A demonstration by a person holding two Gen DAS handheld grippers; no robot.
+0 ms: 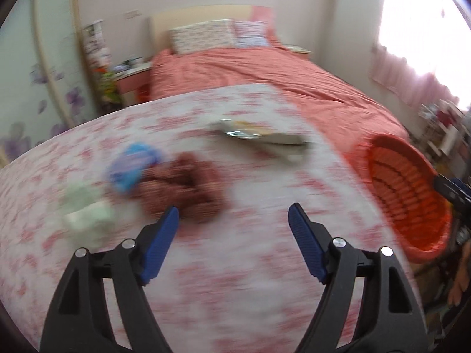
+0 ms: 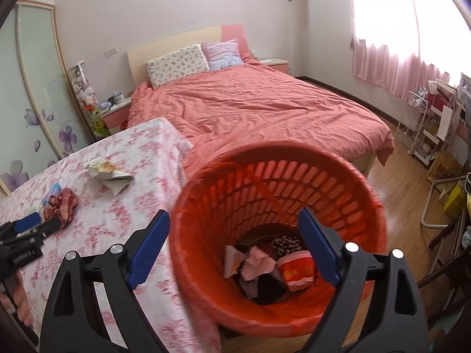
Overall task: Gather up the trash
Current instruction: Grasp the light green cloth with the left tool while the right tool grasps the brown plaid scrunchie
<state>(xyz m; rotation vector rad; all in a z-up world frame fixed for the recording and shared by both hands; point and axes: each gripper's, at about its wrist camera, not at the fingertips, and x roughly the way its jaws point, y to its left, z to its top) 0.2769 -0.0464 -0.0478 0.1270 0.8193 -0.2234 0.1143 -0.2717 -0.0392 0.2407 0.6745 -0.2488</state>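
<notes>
My left gripper (image 1: 234,213) is open and empty above the pink floral table (image 1: 235,294). Just beyond it lie a crumpled red-brown wrapper (image 1: 185,188), a blue packet (image 1: 132,167), a pale green wad (image 1: 85,214) and a flat silver-and-white wrapper (image 1: 259,135); this view is blurred. My right gripper (image 2: 234,220) is open and empty over the rim of an orange trash basket (image 2: 338,185), which holds tissue (image 2: 256,264), a red cup (image 2: 295,269) and dark scraps. The right wrist view also shows the left gripper (image 2: 32,225) beside the red-brown wrapper (image 2: 63,204) and the silver wrapper (image 2: 107,173).
A bed with a coral cover (image 2: 265,108) stands behind the table and basket. A nightstand (image 2: 116,111) and sliding wardrobe door (image 2: 38,94) are at the left. A white rack (image 2: 418,126), boxes and chair legs crowd the wooden floor at right.
</notes>
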